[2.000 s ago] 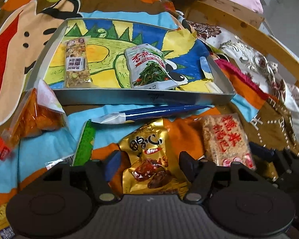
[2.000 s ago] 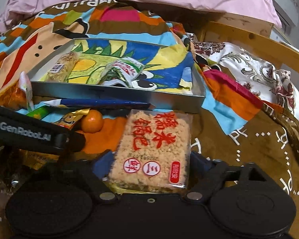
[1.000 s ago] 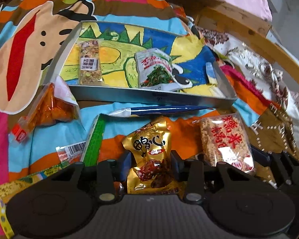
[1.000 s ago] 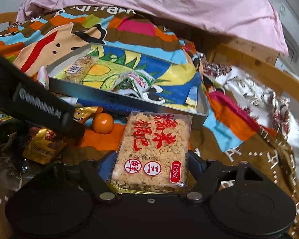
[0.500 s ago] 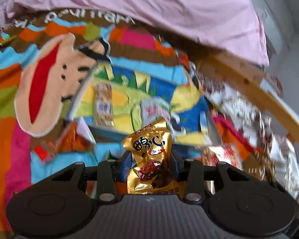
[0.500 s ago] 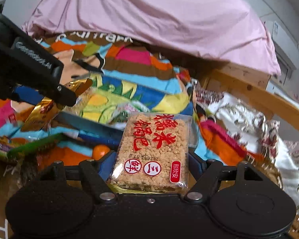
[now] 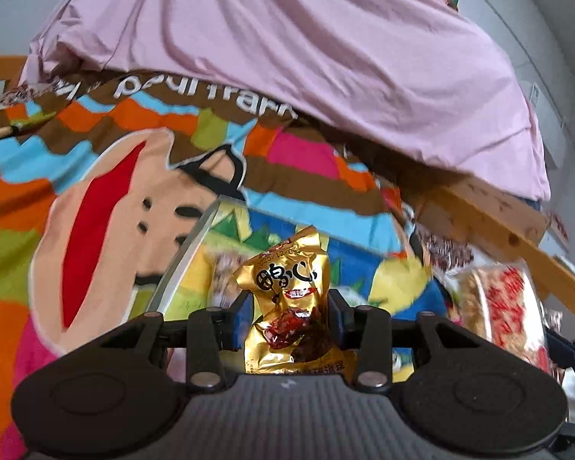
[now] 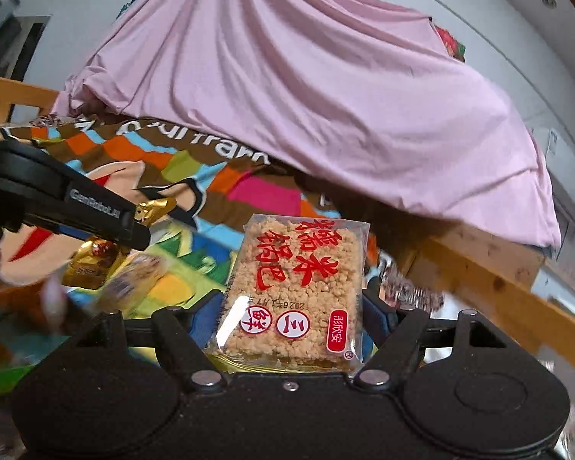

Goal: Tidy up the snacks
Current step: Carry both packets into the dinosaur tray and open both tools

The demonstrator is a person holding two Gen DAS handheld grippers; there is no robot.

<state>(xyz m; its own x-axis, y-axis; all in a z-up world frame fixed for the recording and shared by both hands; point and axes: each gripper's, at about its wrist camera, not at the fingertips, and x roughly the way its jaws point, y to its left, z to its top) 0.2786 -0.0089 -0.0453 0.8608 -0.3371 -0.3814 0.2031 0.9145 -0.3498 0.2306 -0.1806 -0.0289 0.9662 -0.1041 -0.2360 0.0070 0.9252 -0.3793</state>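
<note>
Right, I have the gold snack pouch (image 7: pixel 291 306) clamped in my left gripper (image 7: pixel 290 312), upright, black Chinese characters and a date stamp I can't read printed near its crimped top. My right gripper (image 8: pixel 293 306) pinches the clear rice-cracker pack (image 8: pixel 295 291), red Chinese characters across it, two round red seals and a red tag below. Both packs sit above the metal tray (image 7: pixel 184 264), whose contents are blurred. "GenRobot.AI" shows on the left gripper's side in the right view. The colourful blanket (image 7: pixel 107 191) beneath reads "paul fran"; a pink sheet (image 7: pixel 287 57) lies behind.
</note>
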